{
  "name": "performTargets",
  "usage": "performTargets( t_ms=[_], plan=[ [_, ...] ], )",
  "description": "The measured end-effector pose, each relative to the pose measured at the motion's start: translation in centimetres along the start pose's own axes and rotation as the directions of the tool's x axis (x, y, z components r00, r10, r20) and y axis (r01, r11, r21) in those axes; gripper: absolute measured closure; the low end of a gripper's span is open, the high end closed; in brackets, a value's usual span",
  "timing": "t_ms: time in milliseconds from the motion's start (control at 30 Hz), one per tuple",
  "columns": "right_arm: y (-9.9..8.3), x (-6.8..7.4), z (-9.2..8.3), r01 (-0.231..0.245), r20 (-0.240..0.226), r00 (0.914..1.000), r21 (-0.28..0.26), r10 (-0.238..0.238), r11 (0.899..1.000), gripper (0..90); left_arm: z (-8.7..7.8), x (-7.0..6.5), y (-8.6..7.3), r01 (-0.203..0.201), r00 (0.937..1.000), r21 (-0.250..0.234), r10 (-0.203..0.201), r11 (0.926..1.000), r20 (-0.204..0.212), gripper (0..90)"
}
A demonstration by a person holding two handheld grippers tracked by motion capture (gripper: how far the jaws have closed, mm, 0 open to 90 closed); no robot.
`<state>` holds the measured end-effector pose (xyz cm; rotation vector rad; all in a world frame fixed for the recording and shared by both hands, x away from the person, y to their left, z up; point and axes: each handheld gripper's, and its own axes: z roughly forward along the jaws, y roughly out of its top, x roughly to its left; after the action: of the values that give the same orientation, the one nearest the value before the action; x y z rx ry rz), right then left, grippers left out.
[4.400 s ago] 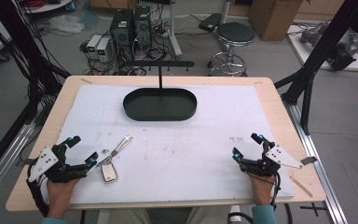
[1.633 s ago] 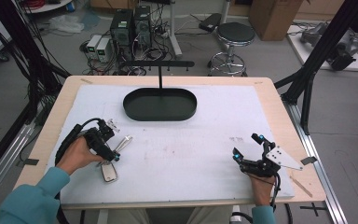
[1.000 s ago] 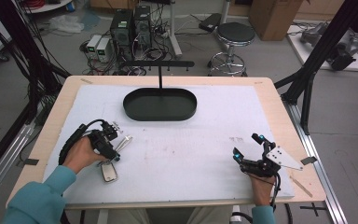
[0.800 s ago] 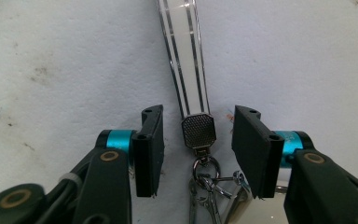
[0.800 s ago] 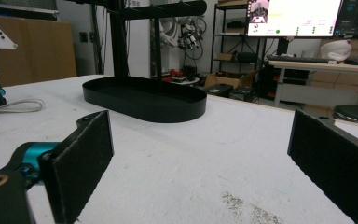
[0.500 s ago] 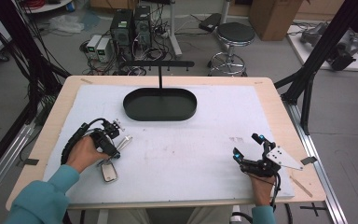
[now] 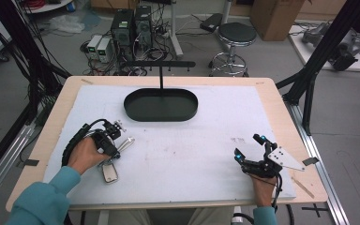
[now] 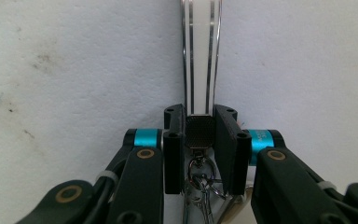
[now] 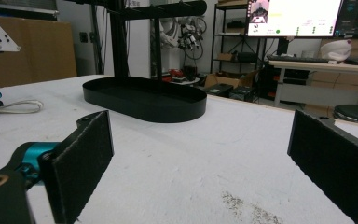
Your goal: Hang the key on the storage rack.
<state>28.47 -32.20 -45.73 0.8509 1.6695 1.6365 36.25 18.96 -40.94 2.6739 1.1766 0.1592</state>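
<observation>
Gripping a set of keys, the left gripper [image 8: 200, 140] has just closed its two black jaws, and they now press on the dark textured head of a long silver strip, a bottle-opener-like keychain piece [image 8: 200, 56]. That strip runs straight ahead from the jaws, in line with them, lying flat on the white mat [image 8: 74, 70]. Behind the jaws, key rings [image 8: 200, 179] trail back toward the hand. From above, the left gripper [image 7: 114, 138] sits at the mat's left side, the strip [image 7: 125, 143] pointing up and right, a silver key fob [image 7: 109, 172] lying nearer the table's front edge. The black oval tray [image 7: 161, 105] with its upright stand lies farther back and to the right, the direction any lift would likely travel. The right gripper [image 7: 249, 146] rests well apart at the right, jaws wide open and holding nothing, so the left hand is much nearer.
</observation>
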Motion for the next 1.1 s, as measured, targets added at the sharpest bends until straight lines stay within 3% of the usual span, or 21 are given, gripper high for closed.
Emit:
performTargets(
  t_ms=[100,400,500,633,767,800,900,1067,1100],
  plan=[
    [0.0,0.0,0.0,0.0,0.0,1.0,0.0,0.0,1.0,6.3,-0.1,0.0,0.0,-0.013,0.9998,-0.006,0.013,0.9999,-0.015,74.1],
    [0.0,0.0,0.0,0.0,0.0,1.0,0.001,0.0,1.0,6.3,-1.3,0.5,-0.5,0.016,0.9998,-0.082,-0.016,0.9965,-0.007,74.1],
    [0.0,0.0,0.0,0.001,-0.001,1.0,0.001,-0.001,1.0,6.3,-2.0,0.6,-0.7,0.032,0.9992,-0.133,-0.028,0.9907,0.029,74.1],
    [0.0,0.0,0.0,0.001,-0.001,1.0,0.001,-0.001,1.0,6.3,-2.8,0.8,-0.8,0.05,0.9975,-0.202,-0.039,0.9781,0.058,74.2],
    [0.0,0.0,0.0,0.002,0.0,1.0,0.0,-0.002,1.0,6.3,-3.4,0.9,-1.0,0.036,0.9957,-0.258,-0.012,0.9654,0.092,74.1],
    [0.0,0.0,0.0,0.001,0.001,1.0,0.0,-0.001,1.0,6.3,-3.7,0.9,-1.0,0.029,0.9947,-0.288,0.0,0.9572,0.103,74.1],
    [0.0,0.0,0.0,0.005,-0.001,1.0,0.002,-0.005,1.0,6.2,-4.1,1.1,-0.9,0.022,0.9936,-0.305,0.014,0.952,0.113,74.1],
    [0.0,0.0,0.0,0.006,-0.001,1.0,0.002,-0.006,1.0,6.3,-5.5,1.6,-0.6,0.024,0.9932,-0.373,0.021,0.9274,0.115,74.1],
    [0.0,0.0,0.0,0.006,-0.001,1.0,0.002,-0.006,1.0,6.3,-6.0,1.7,-0.5,0.027,0.9937,-0.394,0.018,0.9189,0.111,74.1]
  ],
)
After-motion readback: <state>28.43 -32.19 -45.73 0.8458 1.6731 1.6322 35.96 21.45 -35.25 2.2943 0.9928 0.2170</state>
